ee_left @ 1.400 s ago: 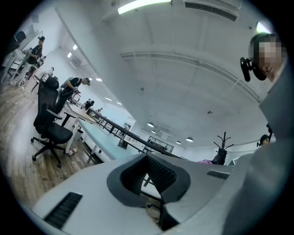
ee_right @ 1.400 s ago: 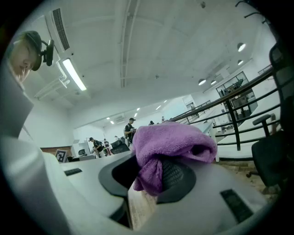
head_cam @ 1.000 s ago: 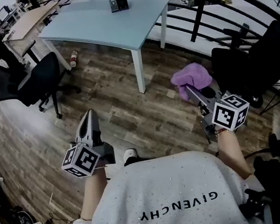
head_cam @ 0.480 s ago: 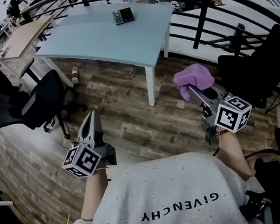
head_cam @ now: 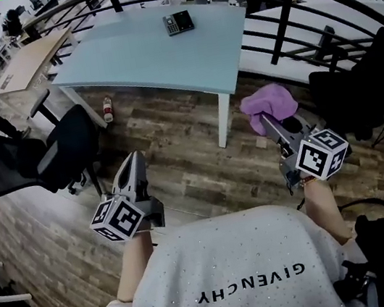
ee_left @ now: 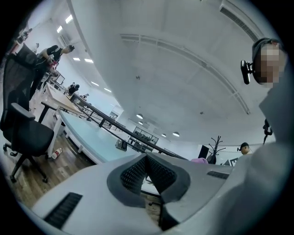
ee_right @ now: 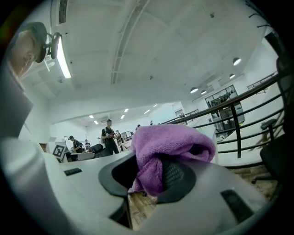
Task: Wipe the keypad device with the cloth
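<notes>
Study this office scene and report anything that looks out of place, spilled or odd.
A bottle lies on its side on the wooden floor beside a leg of the table; it looks dropped or left behind. The right tool grips the purple cloth as expected; nothing else stands out.

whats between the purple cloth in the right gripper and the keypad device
Head view: only wood floor and bare blue tabletop lie between the purple cloth and the keypad device.

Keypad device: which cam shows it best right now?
Head view: the keypad device lies whole on the blue table, seen from above, though small and far. Left gripper view catches it tiny and edge-on past the jaws. Right gripper view misses it; the purple cloth fills its middle.
</notes>
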`<action>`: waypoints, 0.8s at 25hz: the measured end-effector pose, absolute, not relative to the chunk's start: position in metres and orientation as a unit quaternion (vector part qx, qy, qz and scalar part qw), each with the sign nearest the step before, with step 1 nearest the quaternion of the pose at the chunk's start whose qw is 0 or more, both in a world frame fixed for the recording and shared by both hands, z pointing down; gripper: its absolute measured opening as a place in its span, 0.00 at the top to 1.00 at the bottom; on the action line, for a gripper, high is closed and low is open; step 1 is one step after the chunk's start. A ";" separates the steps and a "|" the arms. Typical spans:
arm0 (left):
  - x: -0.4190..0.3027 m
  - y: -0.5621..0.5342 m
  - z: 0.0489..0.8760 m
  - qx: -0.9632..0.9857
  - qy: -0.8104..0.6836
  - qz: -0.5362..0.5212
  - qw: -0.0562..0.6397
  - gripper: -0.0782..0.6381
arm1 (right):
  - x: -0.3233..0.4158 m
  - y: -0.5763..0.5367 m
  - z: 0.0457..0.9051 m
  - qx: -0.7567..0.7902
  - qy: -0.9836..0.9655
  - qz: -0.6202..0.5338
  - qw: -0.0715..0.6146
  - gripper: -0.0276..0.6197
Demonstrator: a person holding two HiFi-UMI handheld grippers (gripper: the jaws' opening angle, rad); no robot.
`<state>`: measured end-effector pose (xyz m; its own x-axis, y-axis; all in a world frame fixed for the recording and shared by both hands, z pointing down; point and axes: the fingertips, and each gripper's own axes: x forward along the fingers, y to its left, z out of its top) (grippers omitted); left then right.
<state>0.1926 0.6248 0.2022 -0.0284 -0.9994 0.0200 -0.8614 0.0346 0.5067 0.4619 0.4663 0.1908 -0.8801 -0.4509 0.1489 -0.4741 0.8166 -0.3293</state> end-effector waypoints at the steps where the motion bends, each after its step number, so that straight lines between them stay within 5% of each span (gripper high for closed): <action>1: 0.190 0.621 0.208 0.671 -0.692 -0.175 0.200 0.88 | 0.461 0.466 0.194 0.246 -0.951 0.185 0.038 0.80; 20: 0.147 0.533 0.221 0.697 -0.662 -0.172 0.216 0.88 | 0.388 0.364 0.208 0.215 -0.955 0.193 0.066 0.80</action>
